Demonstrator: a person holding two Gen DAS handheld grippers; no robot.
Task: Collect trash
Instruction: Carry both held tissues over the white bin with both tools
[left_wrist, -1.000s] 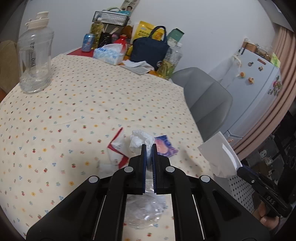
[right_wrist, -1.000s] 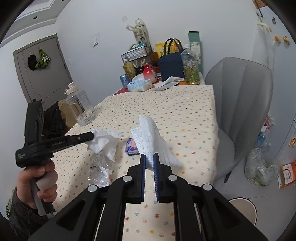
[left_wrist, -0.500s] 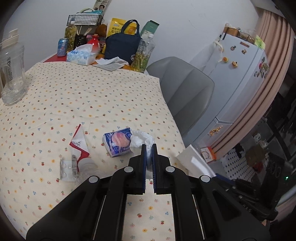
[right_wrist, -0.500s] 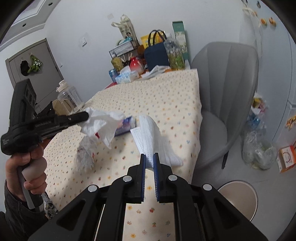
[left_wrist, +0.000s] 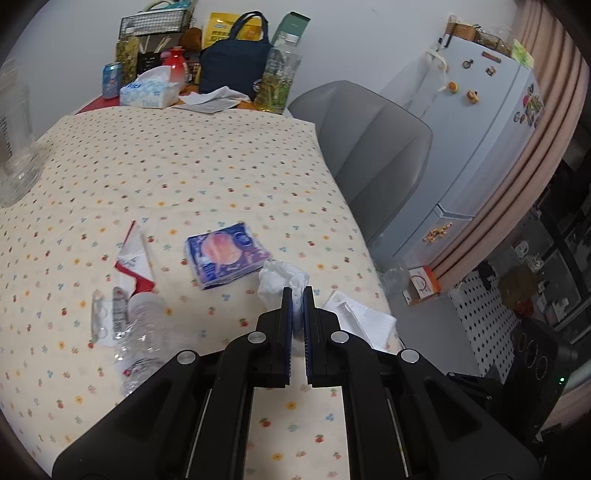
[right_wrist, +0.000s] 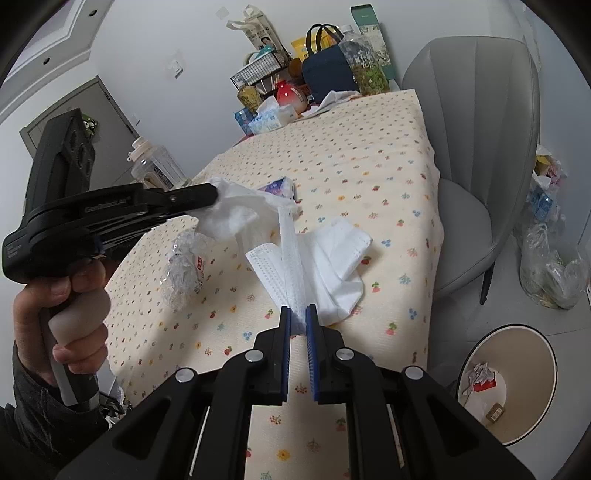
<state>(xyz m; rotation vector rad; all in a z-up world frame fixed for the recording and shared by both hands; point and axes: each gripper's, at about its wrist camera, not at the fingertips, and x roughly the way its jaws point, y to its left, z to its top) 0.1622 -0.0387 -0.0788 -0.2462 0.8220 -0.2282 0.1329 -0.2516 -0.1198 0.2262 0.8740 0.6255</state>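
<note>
The left gripper points forward and down, its 2 jaws clamped together on a crumpled tissue. A bare hand in a dark sleeve grips its pale handle. The right gripper tilts downward too, jaws pinched on a white face mask.

grey chair beside the table, white fridge behind it.

Black claw with blue pads, silver screws; person's dark sleeve.
</note>
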